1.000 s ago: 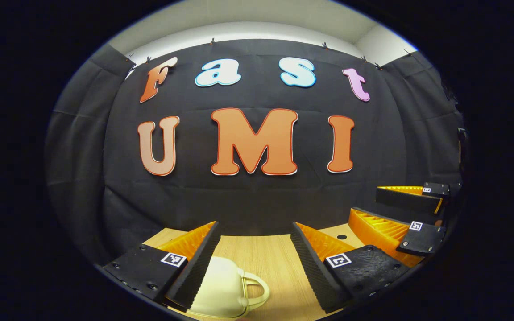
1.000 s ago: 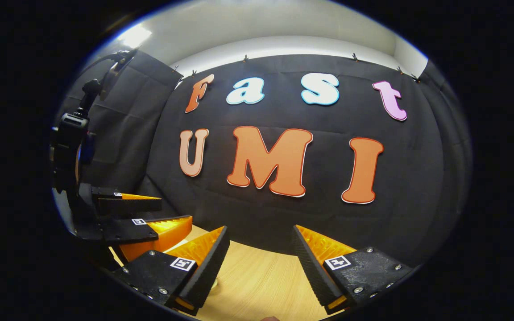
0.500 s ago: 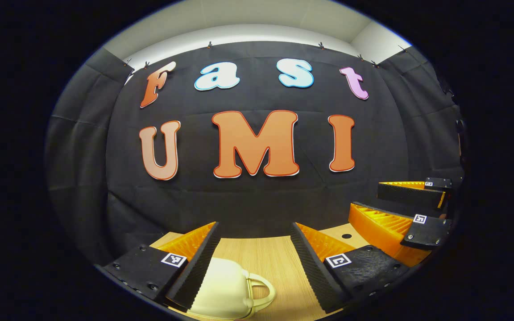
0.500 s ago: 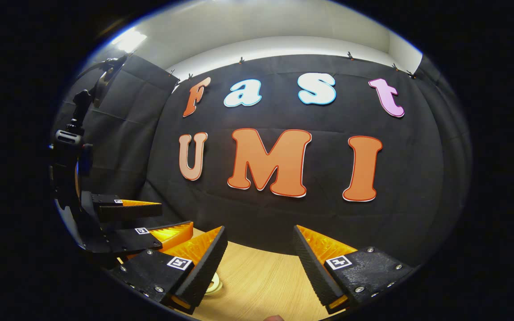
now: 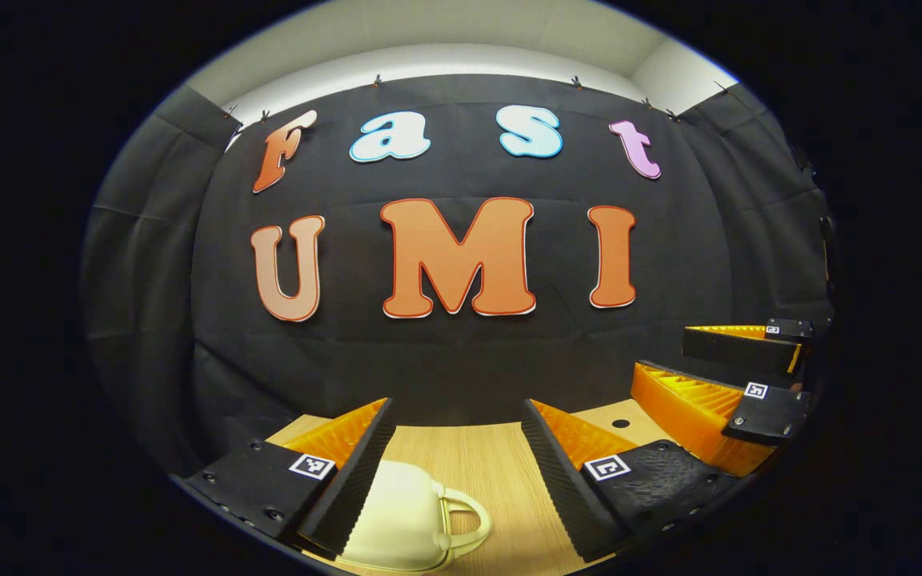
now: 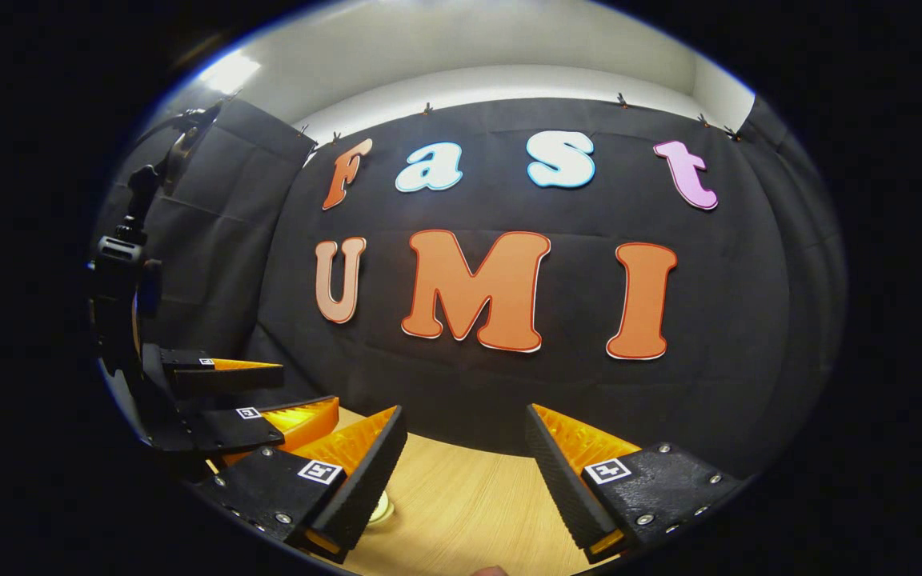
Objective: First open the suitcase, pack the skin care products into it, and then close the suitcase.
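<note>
Wood worktop (image 5: 461,460) lies low in the left gripper view, under the black cloth wall. The left gripper (image 5: 457,480) hangs just above it with its jaws wide and nothing between them. A small cream suitcase (image 5: 397,520) with a curved handle lies on the worktop, partly hidden behind the gripper's left finger. Its lid looks closed. The right gripper (image 5: 729,376) shows far off at the right edge, jaws apart and empty.

Next, the right gripper view. The right gripper (image 6: 465,480) is over the wood worktop (image 6: 469,512) with its jaws wide and holding nothing. A little cream bit, maybe the suitcase (image 6: 382,506), peeks out beside its left finger. The left gripper (image 6: 257,396) sits at the left side, jaws apart.
</note>
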A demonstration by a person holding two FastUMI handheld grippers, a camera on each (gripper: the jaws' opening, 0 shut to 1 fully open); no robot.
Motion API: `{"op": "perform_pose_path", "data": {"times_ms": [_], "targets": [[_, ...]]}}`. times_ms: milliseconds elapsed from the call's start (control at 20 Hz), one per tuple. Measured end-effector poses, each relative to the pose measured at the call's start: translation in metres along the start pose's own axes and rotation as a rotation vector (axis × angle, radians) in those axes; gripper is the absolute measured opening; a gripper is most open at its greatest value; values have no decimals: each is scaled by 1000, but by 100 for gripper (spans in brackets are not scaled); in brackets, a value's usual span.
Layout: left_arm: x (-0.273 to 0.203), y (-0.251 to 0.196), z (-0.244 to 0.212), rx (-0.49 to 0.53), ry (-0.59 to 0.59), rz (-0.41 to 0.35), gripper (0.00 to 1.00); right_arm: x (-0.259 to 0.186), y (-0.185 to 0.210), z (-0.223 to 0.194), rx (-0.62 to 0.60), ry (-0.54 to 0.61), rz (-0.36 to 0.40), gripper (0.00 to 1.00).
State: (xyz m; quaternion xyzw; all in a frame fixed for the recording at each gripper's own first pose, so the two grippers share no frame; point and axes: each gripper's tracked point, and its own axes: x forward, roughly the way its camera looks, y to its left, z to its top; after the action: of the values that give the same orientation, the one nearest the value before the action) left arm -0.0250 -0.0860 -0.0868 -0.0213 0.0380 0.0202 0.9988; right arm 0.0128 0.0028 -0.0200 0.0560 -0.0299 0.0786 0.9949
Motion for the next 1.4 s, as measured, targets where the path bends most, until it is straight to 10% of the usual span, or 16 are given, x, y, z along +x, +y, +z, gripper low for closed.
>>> {"op": "perform_pose_path", "data": {"times_ms": [1400], "targets": [[-7,4,0,4,17,6,97,-4,10,-1,6,5,21,94]]}}
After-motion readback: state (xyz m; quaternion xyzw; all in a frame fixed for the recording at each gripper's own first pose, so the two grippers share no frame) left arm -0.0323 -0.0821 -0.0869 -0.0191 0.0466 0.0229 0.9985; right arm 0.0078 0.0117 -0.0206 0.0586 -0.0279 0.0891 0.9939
